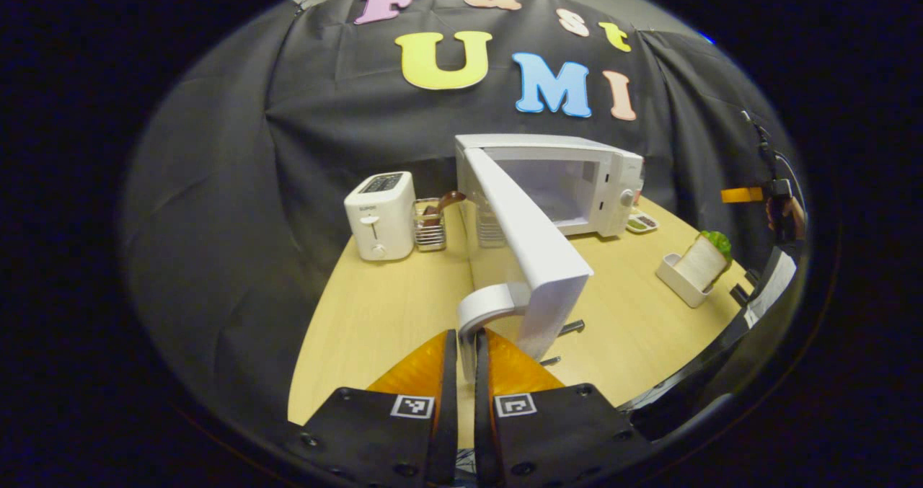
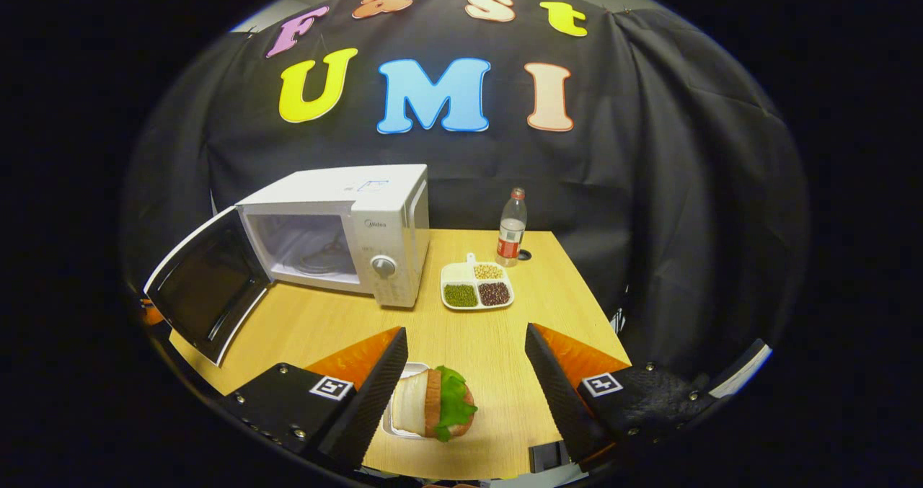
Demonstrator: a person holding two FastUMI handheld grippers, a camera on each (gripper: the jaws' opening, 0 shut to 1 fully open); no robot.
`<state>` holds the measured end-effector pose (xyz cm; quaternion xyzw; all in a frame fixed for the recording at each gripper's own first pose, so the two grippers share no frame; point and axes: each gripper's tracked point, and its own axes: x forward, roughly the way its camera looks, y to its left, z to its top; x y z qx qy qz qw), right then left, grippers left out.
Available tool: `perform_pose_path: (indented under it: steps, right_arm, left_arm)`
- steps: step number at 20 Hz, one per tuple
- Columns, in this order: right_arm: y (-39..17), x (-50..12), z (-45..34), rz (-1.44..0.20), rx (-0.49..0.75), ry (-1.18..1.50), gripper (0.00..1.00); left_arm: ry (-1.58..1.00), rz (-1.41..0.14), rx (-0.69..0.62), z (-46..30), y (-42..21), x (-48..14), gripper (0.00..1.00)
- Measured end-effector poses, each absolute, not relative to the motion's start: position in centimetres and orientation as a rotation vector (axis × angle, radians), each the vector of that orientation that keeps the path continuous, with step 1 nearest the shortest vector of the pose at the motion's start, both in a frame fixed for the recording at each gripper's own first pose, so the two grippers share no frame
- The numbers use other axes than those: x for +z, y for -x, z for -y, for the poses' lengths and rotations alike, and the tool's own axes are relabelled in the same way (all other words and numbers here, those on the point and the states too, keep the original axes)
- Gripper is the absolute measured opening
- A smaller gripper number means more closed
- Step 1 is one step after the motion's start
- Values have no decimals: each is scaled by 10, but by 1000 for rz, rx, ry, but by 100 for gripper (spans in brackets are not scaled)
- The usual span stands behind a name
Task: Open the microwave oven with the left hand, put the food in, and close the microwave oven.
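One microwave (image 2: 346,232) door handle (image 1: 484,308) is clamped by the left gripper (image 1: 466,355); one sandwich (image 2: 440,404) is straddled by the spread right gripper (image 2: 465,373).

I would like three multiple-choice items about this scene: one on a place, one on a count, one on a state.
1. Where does the bottle stand?
A. behind the divided tray
B. on the microwave
C. beside the toaster

2. How many tray compartments hold beans?
A. one
B. three
C. five

3. The microwave door is:
A. shut
B. open
C. removed

Answers: 1 A, the bottle is farther back than the tray. 2 B, yellow, green and dark beans show. 3 B, the door is swung out, the left gripper shut on its handle.
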<state>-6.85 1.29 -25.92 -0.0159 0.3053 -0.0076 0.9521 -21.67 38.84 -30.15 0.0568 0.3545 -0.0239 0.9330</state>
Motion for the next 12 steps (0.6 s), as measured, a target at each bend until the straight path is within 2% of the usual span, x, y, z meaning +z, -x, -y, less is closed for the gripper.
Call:
perform_pose_path:
  steps: [3,8,10,12]
  right_arm:
    - [79,-303,-7,-739,19,24,99]
    - [102,-347,-22,-891,120,-108,99]
    - [105,-356,-24,-929,145,-148,99]
    - [107,-359,-27,-956,180,-180,97]
  left_arm:
    - [-59,-692,95,-416,235,-278,17]
    - [58,-436,192,-375,215,-177,19]
    - [63,-332,198,-345,190,-137,17]
    - [41,-243,196,-313,166,-100,11]
